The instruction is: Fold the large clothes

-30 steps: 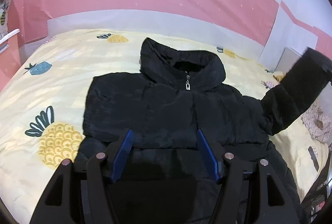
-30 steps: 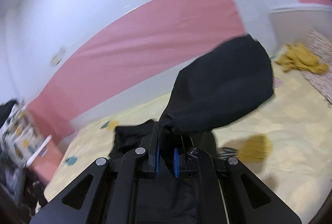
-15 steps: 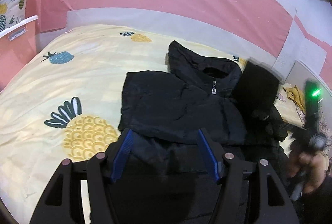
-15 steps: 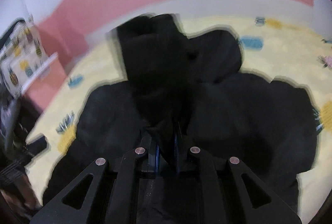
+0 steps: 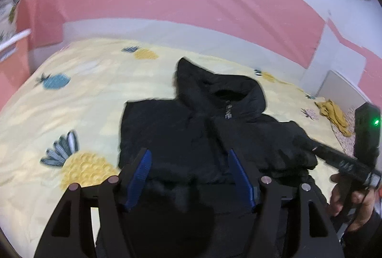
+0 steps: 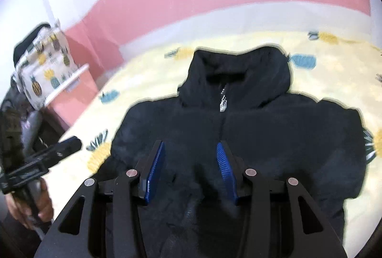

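Sleeve released onto black jacket, right gripper fingers opening

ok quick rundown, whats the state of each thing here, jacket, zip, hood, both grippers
black jacket: flat on the bed, front up, both sleeves folded in across the chest
zip: closed up to the collar
hood: spread flat above the collar
left gripper: jaws opening, nothing pinched between them
right gripper: jaws opening, nothing pinched between them
yellow cloth: crumpled at the bed's far corner
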Motion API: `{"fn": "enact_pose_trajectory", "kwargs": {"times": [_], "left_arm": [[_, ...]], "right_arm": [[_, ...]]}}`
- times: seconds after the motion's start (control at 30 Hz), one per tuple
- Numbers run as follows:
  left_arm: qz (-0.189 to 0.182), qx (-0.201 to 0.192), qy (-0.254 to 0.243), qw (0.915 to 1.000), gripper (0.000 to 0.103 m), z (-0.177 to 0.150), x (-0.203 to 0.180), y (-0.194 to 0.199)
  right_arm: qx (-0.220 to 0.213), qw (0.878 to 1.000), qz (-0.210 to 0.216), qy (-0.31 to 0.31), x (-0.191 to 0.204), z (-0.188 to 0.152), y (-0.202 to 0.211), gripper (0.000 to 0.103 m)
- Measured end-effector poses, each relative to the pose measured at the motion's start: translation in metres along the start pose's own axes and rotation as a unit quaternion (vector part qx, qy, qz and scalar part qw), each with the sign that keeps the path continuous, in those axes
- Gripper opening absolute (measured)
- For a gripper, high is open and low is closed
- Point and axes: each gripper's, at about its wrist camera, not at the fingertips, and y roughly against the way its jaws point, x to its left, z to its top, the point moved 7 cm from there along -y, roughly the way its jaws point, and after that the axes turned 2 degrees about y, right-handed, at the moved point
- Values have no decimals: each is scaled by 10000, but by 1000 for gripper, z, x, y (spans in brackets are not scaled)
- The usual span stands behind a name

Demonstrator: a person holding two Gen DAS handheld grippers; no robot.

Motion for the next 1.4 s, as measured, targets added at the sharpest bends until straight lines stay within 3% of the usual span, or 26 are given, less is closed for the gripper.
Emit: {"fn": "enact_pose_trajectory", "kwargs": {"times": [0.07, 0.17, 0.27, 0.33, 0.4, 0.5, 0.7, 0.83, 1.0, 1.07, 1.2, 1.4], "left_arm": [[-90, -31, -143, 9999, 70, 7, -16, -5], [-213, -1, -360, 9991, 70, 14, -42, -25], [-351, 95, -658, 9972, 70, 15, -70, -55], [-367, 201, -847, 9955, 68, 10, -83, -78], [-324, 412, -919, 9944, 48, 0, -89, -104], [141, 757, -917, 9928, 36, -19, -74, -140], [246, 801, -659, 9943, 36, -35, -47, -148], [244, 875, -523, 9945, 36, -31, -48, -132], [217, 413, -684, 9966, 36, 6, -60, -116], [341, 429, -831, 9950, 36, 14, -61, -130], [602, 867, -679, 9921, 40, 2, -43, -178], [540, 746, -727, 9931, 40, -15, -38, -189]], "right_arm": [[-264, 9995, -152, -84, -19, 9, 23, 46], [-458, 9958, -764, -198, -65, 18, 46, 46], [-347, 9874, -1503, -341, -120, 17, 48, 46], [-141, 9829, -1773, -483, -148, 9, 37, 46], [125, 9813, -1831, -575, -161, -3, 17, 37], [516, 9811, -1797, -500, -160, -27, -21, 36], [753, 9788, -1894, -198, -147, -51, -62, 36], [855, 9792, -1821, -254, -152, -42, -47, 36], [305, 9818, -1862, -199, -159, -1, -13, 36], [334, 9804, -1919, -287, -170, 8, -19, 36], [780, 9738, -2081, -474, -197, -3, -56, 36], [906, 9680, -2337, -92, -194, -25, -83, 36]]}}
